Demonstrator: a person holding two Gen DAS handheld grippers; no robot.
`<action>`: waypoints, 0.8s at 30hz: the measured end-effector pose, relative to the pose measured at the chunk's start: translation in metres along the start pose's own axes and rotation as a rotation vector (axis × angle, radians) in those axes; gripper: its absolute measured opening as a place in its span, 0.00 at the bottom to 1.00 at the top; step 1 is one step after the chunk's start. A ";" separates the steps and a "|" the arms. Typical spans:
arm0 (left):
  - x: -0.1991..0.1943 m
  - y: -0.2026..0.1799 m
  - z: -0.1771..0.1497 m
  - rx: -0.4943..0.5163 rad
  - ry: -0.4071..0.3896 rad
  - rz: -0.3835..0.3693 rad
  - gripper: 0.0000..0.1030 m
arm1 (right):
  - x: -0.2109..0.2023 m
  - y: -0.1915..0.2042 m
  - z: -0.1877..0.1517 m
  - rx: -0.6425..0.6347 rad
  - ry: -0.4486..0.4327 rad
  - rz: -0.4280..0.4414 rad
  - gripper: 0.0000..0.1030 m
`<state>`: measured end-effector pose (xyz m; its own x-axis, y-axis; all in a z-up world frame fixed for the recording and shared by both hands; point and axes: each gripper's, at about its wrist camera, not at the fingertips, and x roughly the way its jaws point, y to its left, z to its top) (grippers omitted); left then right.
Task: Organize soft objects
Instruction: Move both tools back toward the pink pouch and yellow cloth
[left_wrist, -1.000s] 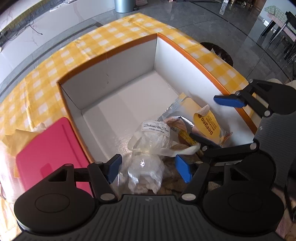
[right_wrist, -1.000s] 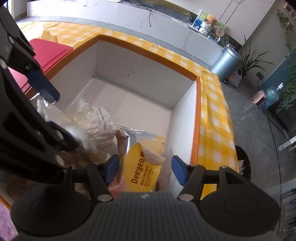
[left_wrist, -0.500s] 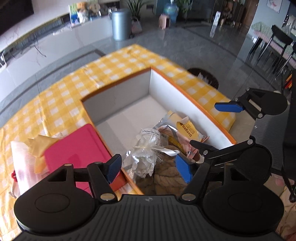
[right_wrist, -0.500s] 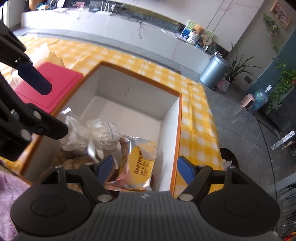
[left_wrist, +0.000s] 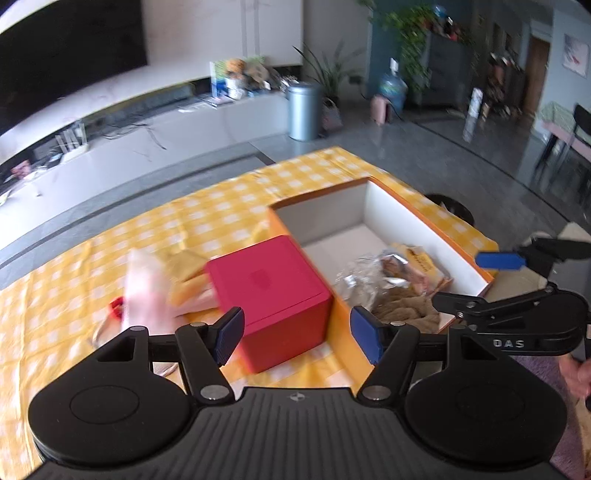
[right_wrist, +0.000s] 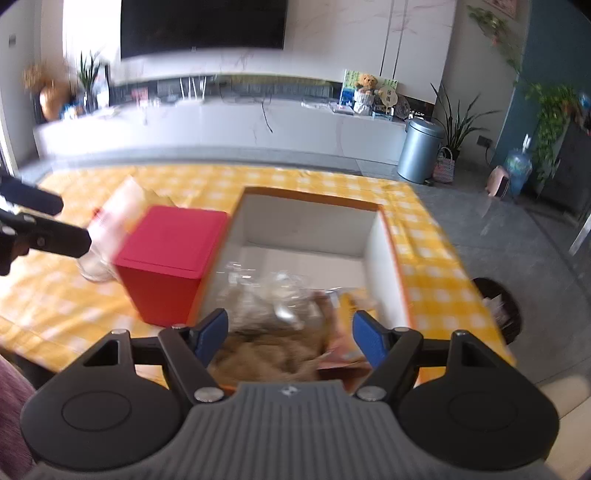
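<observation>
Both hand-held grippers hang above the table with nothing between their blue pads: the left gripper (left_wrist: 297, 338) stands spread over the near edge of a red box (left_wrist: 271, 295), and the right gripper (right_wrist: 290, 338) stands spread over the near end of an open carton (right_wrist: 386, 254), empty-jawed.

That carton, white inside with an orange rim, sits on a yellow-and-white checked tablecloth (left_wrist: 207, 210) and touches or nearly touches the red box on its left. The soft things lie heaped at its near end: a brown knitted piece (left_wrist: 400, 314), a crinkled clear plastic bag (left_wrist: 360, 277) and a yellow snack packet (left_wrist: 419, 256) against the right wall. The packet's print is too blurred to read. The far half of the carton floor is bare. Left of the red box lie a pale pink pouch (left_wrist: 146, 291) and some yellow paper or cloth (left_wrist: 186, 266), both smeared by motion blur.

Beyond the table are a grey polished floor, a long white low cabinet (right_wrist: 236, 125) under a large dark wall screen (right_wrist: 203, 24), a teddy bear (right_wrist: 365, 83) among cards on the cabinet, a grey pedal bin (right_wrist: 419, 151), potted plants and a blue water bottle (right_wrist: 517, 170). In the left wrist view the right gripper's black body bears the letters "DAS", possibly part of a longer word. A purple sleeve shows at the left edge of the right wrist view.
</observation>
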<state>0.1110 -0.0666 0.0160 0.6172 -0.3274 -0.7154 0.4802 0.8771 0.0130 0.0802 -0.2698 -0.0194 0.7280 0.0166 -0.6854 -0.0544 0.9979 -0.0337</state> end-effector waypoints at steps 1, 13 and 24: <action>-0.004 0.005 -0.007 -0.014 -0.009 0.012 0.76 | -0.002 0.005 -0.004 0.022 -0.008 0.014 0.72; -0.028 0.063 -0.088 -0.195 -0.020 0.142 0.76 | 0.004 0.071 -0.046 0.159 -0.020 0.130 0.72; -0.028 0.109 -0.136 -0.290 0.017 0.162 0.74 | 0.027 0.133 -0.046 0.042 -0.006 0.201 0.72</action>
<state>0.0610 0.0862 -0.0578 0.6596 -0.1718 -0.7318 0.1779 0.9815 -0.0700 0.0612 -0.1393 -0.0756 0.7095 0.2164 -0.6707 -0.1708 0.9761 0.1342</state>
